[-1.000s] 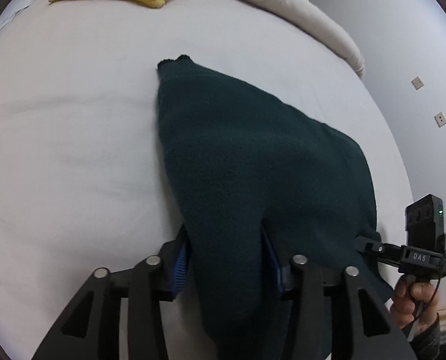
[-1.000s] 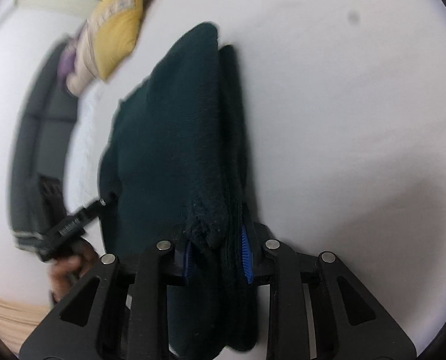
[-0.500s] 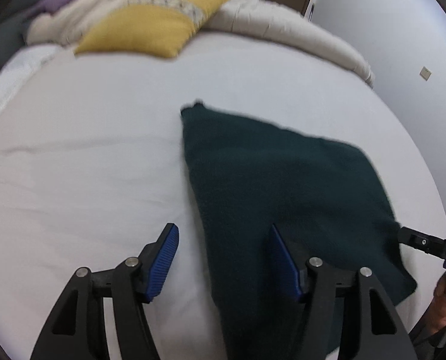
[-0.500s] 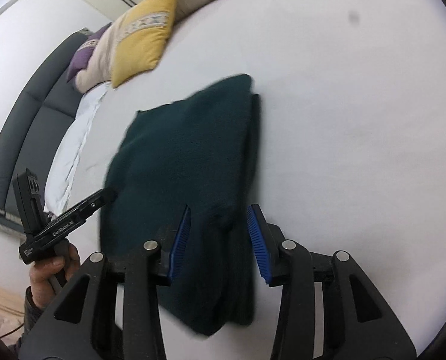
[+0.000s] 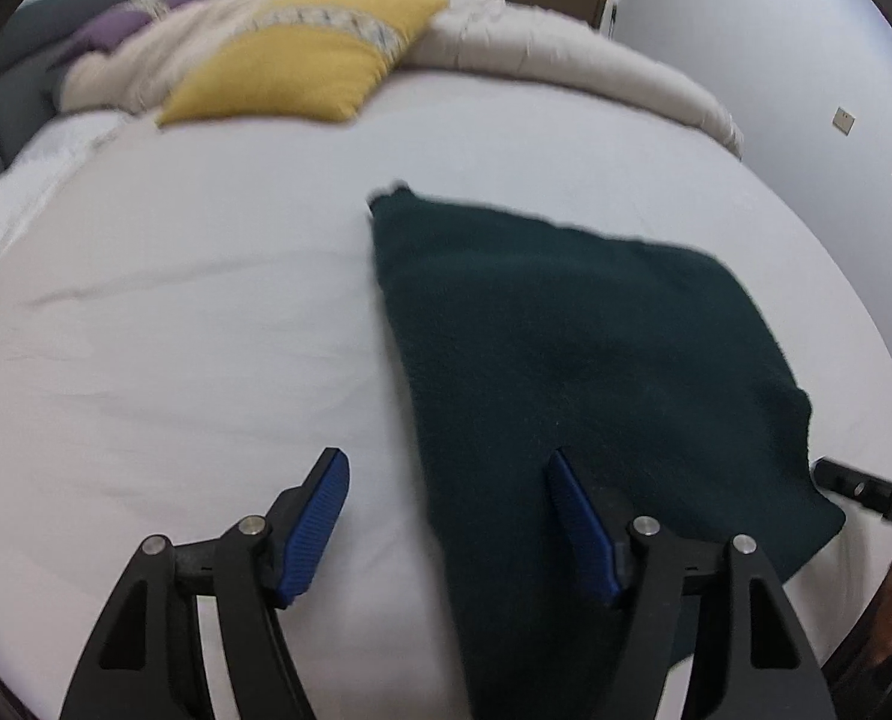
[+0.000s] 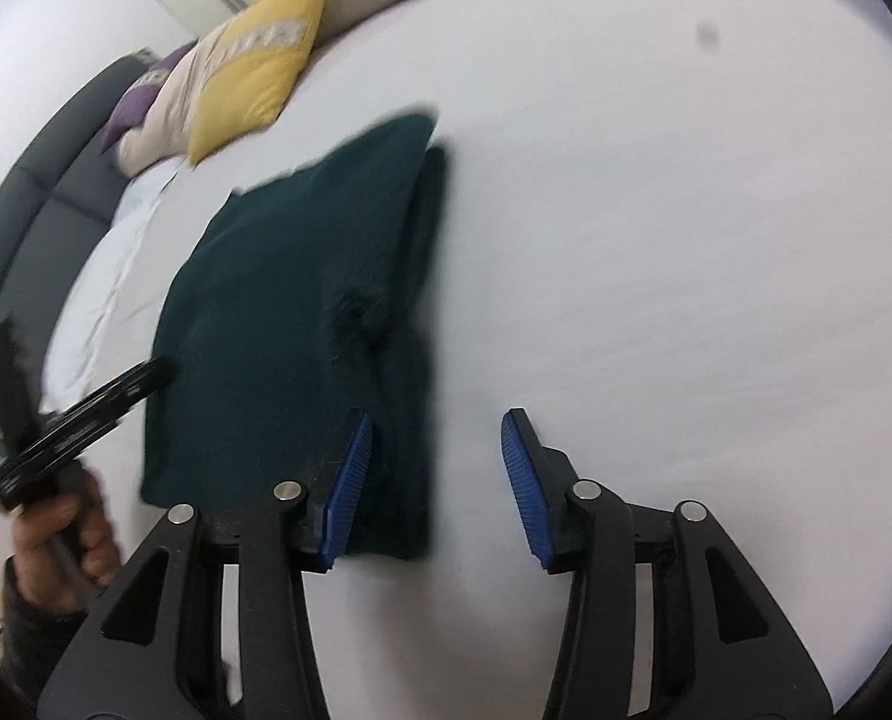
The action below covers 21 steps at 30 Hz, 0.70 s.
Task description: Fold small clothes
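Let go of the cloth (image 5: 578,360) since a moment ago and pulled back, both of them. Left gripper (image 5: 446,510) now spread wide with nothing in it, right blue pad (image 5: 581,522) over the near part of the cloth, left pad over bare sheet (image 5: 176,330). Right gripper (image 6: 437,480) spread wide too, holding nothing, left pad (image 6: 350,480) over the cloth's near edge. Dark green cloth folded and lying flat on the white sheet, a thin layer peeking out along one side. Yellow pillow (image 5: 302,60) far back, well apart from the cloth.
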### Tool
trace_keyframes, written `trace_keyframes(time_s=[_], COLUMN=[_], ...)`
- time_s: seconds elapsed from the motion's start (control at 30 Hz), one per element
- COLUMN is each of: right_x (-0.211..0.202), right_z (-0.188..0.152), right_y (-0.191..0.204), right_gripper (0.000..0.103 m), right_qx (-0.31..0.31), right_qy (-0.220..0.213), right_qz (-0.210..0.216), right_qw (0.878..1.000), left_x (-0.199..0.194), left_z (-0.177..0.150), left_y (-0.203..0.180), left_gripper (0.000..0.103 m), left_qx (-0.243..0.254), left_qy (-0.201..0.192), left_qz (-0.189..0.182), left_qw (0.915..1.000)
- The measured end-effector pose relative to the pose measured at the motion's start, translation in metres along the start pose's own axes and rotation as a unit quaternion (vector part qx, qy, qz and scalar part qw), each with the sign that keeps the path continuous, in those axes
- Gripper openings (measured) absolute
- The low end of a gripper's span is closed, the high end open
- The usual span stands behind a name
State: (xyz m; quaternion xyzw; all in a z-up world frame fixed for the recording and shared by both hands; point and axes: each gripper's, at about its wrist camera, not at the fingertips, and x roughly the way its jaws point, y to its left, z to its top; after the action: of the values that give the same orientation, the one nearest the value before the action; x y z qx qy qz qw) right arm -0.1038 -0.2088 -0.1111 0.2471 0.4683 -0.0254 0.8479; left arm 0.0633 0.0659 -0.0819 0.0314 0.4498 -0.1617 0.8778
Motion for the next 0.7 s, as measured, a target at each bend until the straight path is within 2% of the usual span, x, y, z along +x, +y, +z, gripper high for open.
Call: trace_keyframes(time_s=[0.13,0.2,0.23,0.27,0.33,0.4,0.43,0.47,0.5,0.53,0.57,0.6,0.63,0.7], right_x=[-0.047,-0.071,-0.081,-0.091,-0.115,-0.140,-0.152,-0.168,-0.179,-0.188,-0.196,-0.203,-0.209,-0.218], right_z=[-0.004,-0.007,-0.008,-0.010,-0.013,-0.020,-0.025,-0.033,-0.038,-0.042,-0.044,-0.045,-0.045,-0.045], right_y=[-0.001,0.013,0.022,0.032,0.052,0.076,0.091,0.103,0.112,0.120,0.126,0.131,0.136,0.140], right_gripper=[0.044,0.044,0.049,0.058,0.067,0.082,0.095,0.103,0.103,0.103,0.103,0.103,0.103,0.103], right_qx=[-0.006,-0.031,-0.042,-0.057,-0.086,-0.118,-0.133,-0.147,-0.159,-0.168,-0.177,-0.186,-0.190,-0.188], right_qy=[-0.060,-0.096,-0.110,-0.128,-0.177,-0.232,-0.268,-0.310,-0.342,-0.359,-0.366,-0.364,-0.354,-0.335], right_qz=[-0.029,-0.046,-0.050,-0.058,-0.074,-0.089,-0.105,-0.125,-0.139,-0.144,-0.140,-0.129,-0.115,-0.096], right_qw=[0.998,0.994,0.992,0.988,0.978,0.961,0.948,0.931,0.916,0.907,0.903,0.903,0.908,0.918], left_x=[-0.044,-0.067,-0.078,-0.090,-0.115,-0.135,-0.144,-0.152,-0.160,-0.167,-0.172,-0.175,-0.177,-0.174], left_z=[-0.011,-0.020,-0.025,-0.028,-0.035,-0.034,-0.031,-0.027,-0.024,-0.021,-0.020,-0.018,-0.015,-0.014], left_y=[-0.005,-0.014,-0.019,-0.023,-0.033,-0.043,-0.046,-0.047,-0.048,-0.045,-0.044,-0.043,-0.040,-0.038], left_gripper=[0.074,0.088,0.093,0.103,0.103,0.103,0.103,0.103,0.103,0.103,0.103,0.103,0.103,0.103], left_qx=[-0.004,0.003,0.005,0.009,0.022,0.040,0.046,0.047,0.039,0.028,0.018,0.012,0.004,-0.007], left_qy=[-0.073,-0.113,-0.134,-0.155,-0.200,-0.226,-0.238,-0.246,-0.247,-0.242,-0.241,-0.242,-0.236,-0.225], left_qz=[0.034,0.052,0.058,0.061,0.078,0.110,0.128,0.144,0.160,0.173,0.177,0.170,0.154,0.146], left_qw=[0.9967,0.9922,0.9893,0.9860,0.9763,0.9671,0.9617,0.9574,0.9549,0.9543,0.9542,0.9553,0.9594,0.9632])
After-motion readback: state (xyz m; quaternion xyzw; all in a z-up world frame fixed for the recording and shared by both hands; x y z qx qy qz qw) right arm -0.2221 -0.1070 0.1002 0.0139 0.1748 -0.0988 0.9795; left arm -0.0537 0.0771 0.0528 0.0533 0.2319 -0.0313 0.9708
